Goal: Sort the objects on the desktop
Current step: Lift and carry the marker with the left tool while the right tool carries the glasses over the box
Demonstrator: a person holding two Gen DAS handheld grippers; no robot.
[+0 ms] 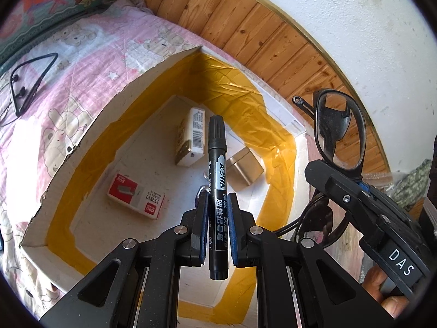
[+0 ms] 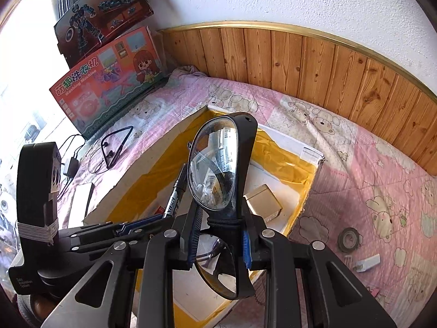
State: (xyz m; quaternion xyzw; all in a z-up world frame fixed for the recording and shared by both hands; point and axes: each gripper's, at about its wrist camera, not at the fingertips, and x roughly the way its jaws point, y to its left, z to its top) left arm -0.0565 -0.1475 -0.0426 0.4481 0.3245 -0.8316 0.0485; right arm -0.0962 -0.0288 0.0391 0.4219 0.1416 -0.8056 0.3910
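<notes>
In the left wrist view my left gripper (image 1: 217,196) is shut on a black AOWA marker (image 1: 217,142), which stands upright between the blue pads, over an open cardboard box (image 1: 90,125) lined with yellow tape. My right gripper (image 2: 221,218) is shut on black-framed glasses (image 2: 215,169), holding them at the bridge with one lens up, also above the box (image 2: 286,158). In the left wrist view, the right gripper (image 1: 355,176) and the glasses (image 1: 338,131) show at the right. In the right wrist view, the left gripper (image 2: 161,218) and the marker (image 2: 174,194) show at the left.
Inside the box lie a red staple box (image 1: 136,201), a white barcoded box (image 1: 192,136) and a gold tin (image 1: 244,169). On the pink quilt are neckband earphones (image 2: 114,145), a tape roll (image 2: 348,239) and a white plug (image 2: 367,263). Toy boxes (image 2: 109,82) lean at the back left.
</notes>
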